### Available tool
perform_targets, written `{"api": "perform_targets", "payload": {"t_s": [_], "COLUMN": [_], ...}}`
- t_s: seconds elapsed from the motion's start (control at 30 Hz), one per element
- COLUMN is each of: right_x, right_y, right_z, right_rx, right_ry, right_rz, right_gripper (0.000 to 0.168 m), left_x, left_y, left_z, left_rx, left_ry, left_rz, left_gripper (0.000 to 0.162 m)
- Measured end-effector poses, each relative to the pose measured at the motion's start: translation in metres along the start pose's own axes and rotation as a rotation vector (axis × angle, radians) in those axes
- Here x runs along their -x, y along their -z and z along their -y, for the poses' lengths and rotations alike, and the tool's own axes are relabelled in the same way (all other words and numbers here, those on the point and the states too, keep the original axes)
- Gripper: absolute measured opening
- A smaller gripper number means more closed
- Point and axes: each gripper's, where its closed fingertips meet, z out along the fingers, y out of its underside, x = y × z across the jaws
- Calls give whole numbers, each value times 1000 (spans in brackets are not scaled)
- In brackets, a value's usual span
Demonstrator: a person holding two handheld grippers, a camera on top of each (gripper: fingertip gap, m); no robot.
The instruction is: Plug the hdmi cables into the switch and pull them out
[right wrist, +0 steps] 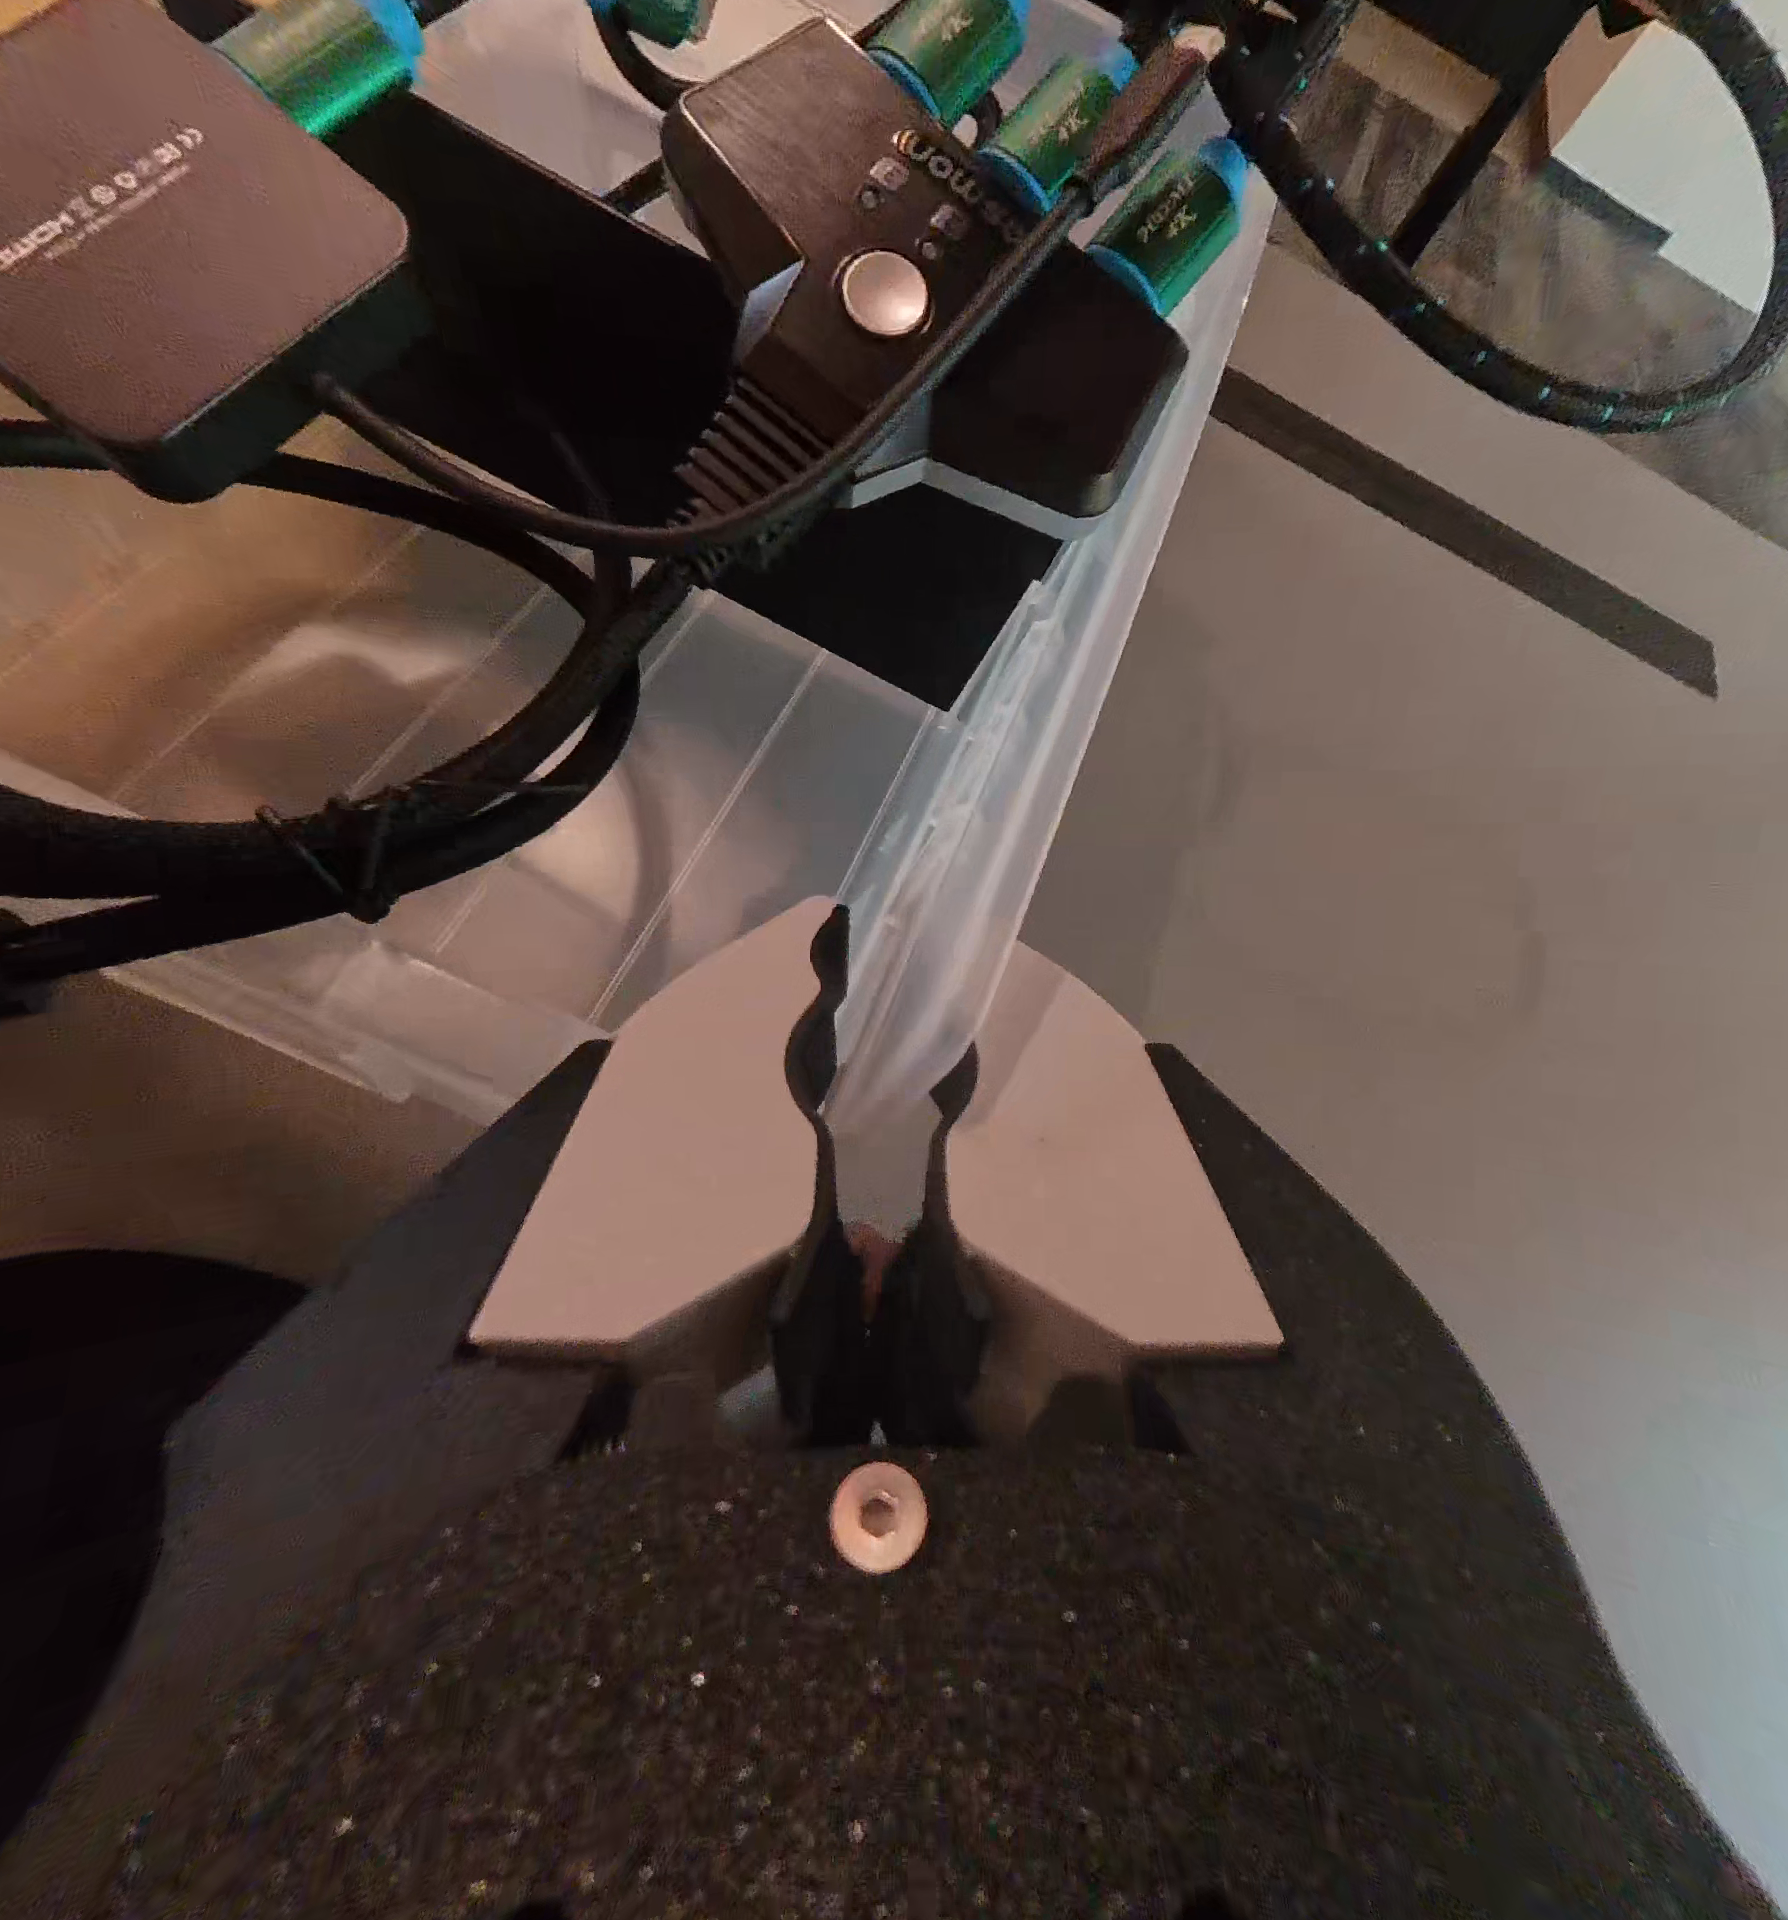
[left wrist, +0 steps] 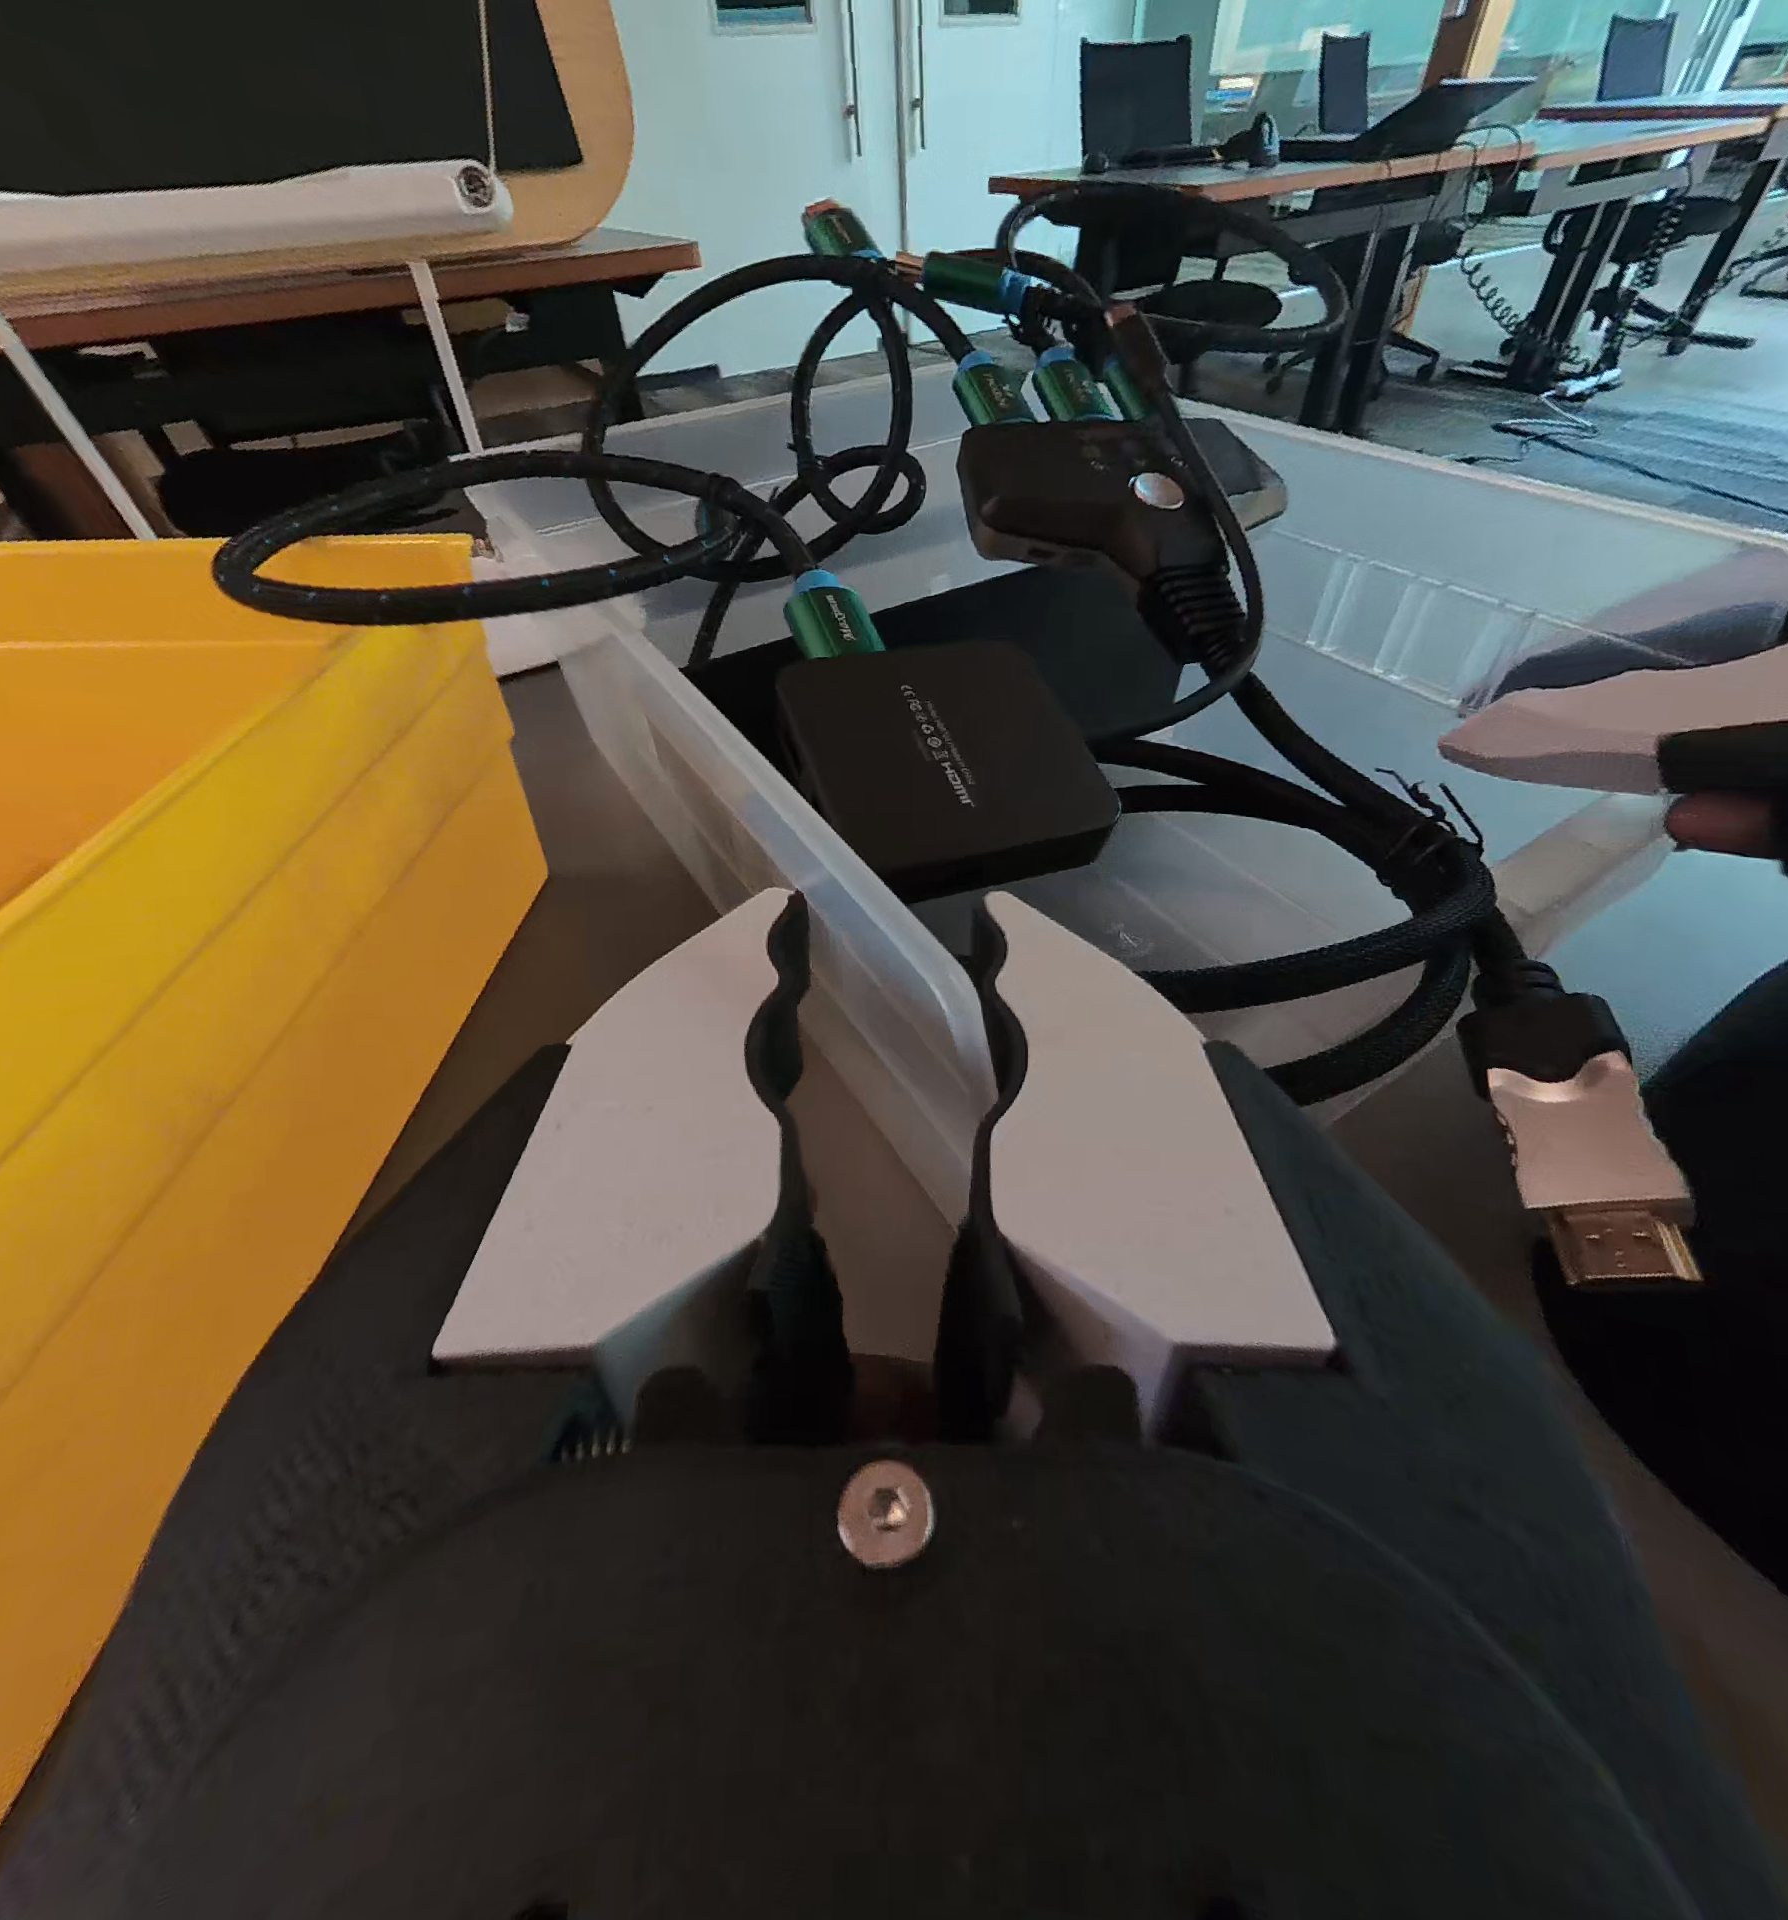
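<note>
Inside the clear bin [left wrist: 1389, 613] lie both black switches [left wrist: 947, 764], green-ended HDMI cables [left wrist: 833, 623] plugged in. Left claw [left wrist: 885, 914] straddles the bin's left rim, seemingly gripping it; right claw [right wrist: 905, 1023] pinches the right rim.

Cable tangle [left wrist: 765, 499] crowding switch [left wrist: 1077, 488].

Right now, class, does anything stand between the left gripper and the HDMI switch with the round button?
Yes. The left gripper sits around the rim of the clear bin. Straight ahead inside the bin, a flat black box with one green plug lies between it and the HDMI switch.
</note>
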Motion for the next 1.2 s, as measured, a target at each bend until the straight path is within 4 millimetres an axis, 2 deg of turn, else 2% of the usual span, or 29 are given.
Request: {"api": "perform_targets", "payload": {"t_s": [0.1, 0.23, 0.4, 0.53, 0.67, 0.8, 1.0, 1.2], "right_x": [0, 1, 0, 14, 39, 69, 121, 191], "right_y": [3, 12, 37, 63, 82, 90, 86, 73], "right_z": [2, 12, 40, 67, 94, 113, 139, 189], "right_rx": [20, -26, -147, -195, -232, -254, -276, -382], "right_ry": [170, 203, 219, 196, 197, 206, 266, 361], "right_rz": [-68, -91, -185, -205, -193, -146, -38, 85], "right_gripper": [12, 12, 12, 12, 12, 12, 12, 13], "left_x": [3, 7, 10, 20, 38, 57, 91, 145], "left_y": [4, 13, 33, 64, 99, 134, 184, 245], "left_z": [0, 11, 42, 73, 91, 96, 87, 83], "left_rx": [-9, -76, -197, -226, -184, -156, -120, -138], "left_ry": [-27, -28, -104, -142, -221, -219, -189, -169], "left_rz": [22, 25, 73, 92, 143, 197, 292, 453], "left_gripper": [26, 25, 23, 22, 21, 21, 21, 22]}}
